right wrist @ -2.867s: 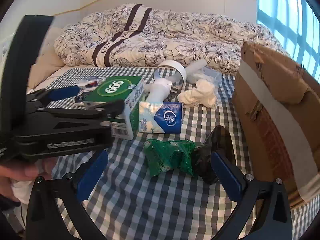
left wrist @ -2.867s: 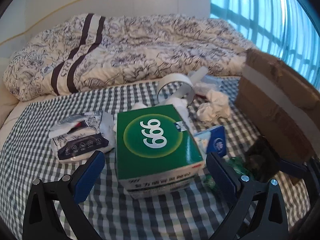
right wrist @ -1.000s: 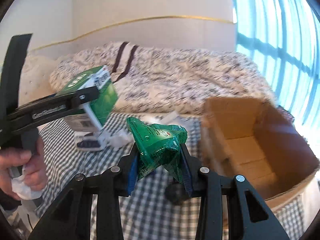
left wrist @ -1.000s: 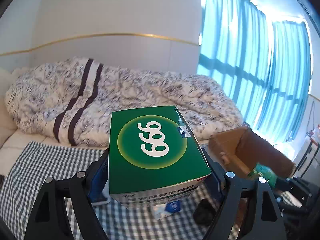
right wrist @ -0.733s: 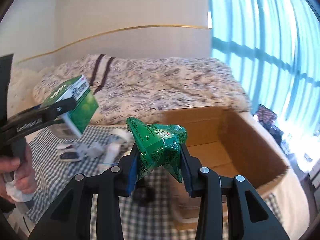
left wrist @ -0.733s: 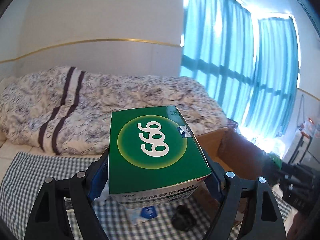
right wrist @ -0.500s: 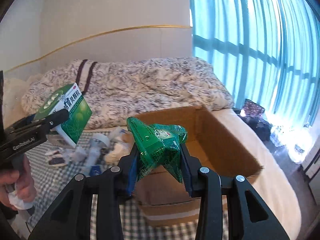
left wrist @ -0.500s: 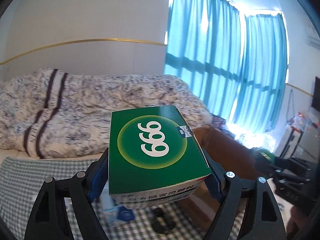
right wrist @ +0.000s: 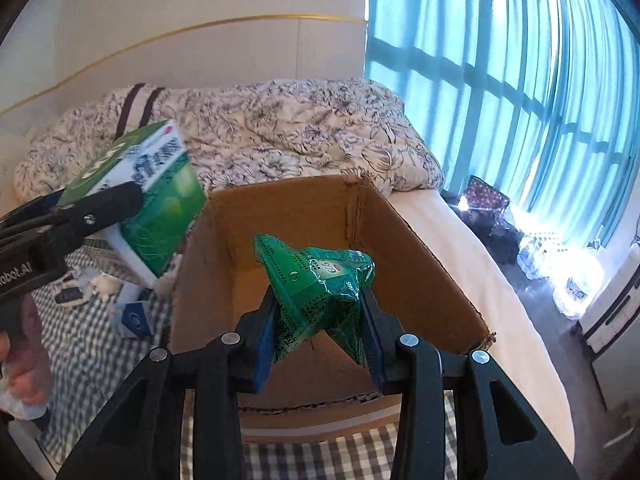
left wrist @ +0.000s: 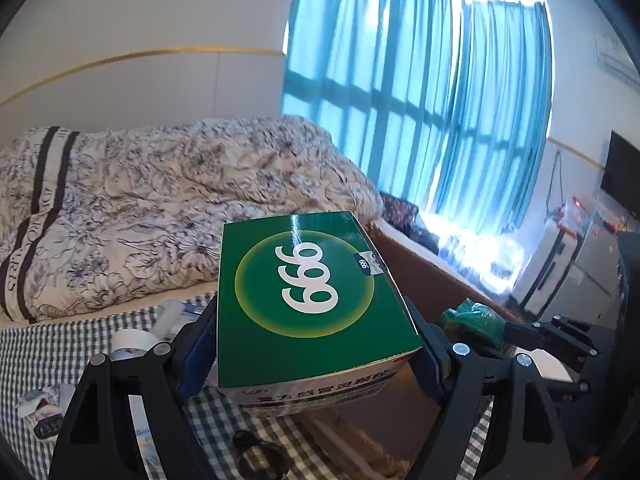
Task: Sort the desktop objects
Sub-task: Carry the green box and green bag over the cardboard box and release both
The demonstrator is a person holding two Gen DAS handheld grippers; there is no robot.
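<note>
- The right gripper (right wrist: 318,320) is clamped on a crumpled green foil packet (right wrist: 320,292), its blue pads pressed into both sides. The packet hangs over the open mouth of the cardboard box (right wrist: 420,248); a second ago it was still out over the checked cloth, short of the box.
- The left gripper (left wrist: 312,344) is clamped wide across a green medicine box marked 999 (left wrist: 308,280), pads flat on its two long sides. Its grip looks the same as a second ago.
- From the right wrist view, the medicine box sits tilted at the box's left wall, just outside the rim, with a person's hand (right wrist: 24,356) on the gripper handle below it.
- In the left wrist view, the brown box wall has swung in behind and to the right of the medicine box; earlier, bedding filled that space.
- Left on the checked cloth (left wrist: 48,340): a roll of white tape (left wrist: 132,342), a blue-and-white tissue pack (right wrist: 134,316), a small dark object (left wrist: 260,450) and some white wrappers.
- Beyond lie the floral duvet (left wrist: 140,208) and teal curtains (left wrist: 400,100).
- Judgement: both loads have been carried to the box. The packet looks ready to drop; the medicine box probably needs to cross the rim first.
</note>
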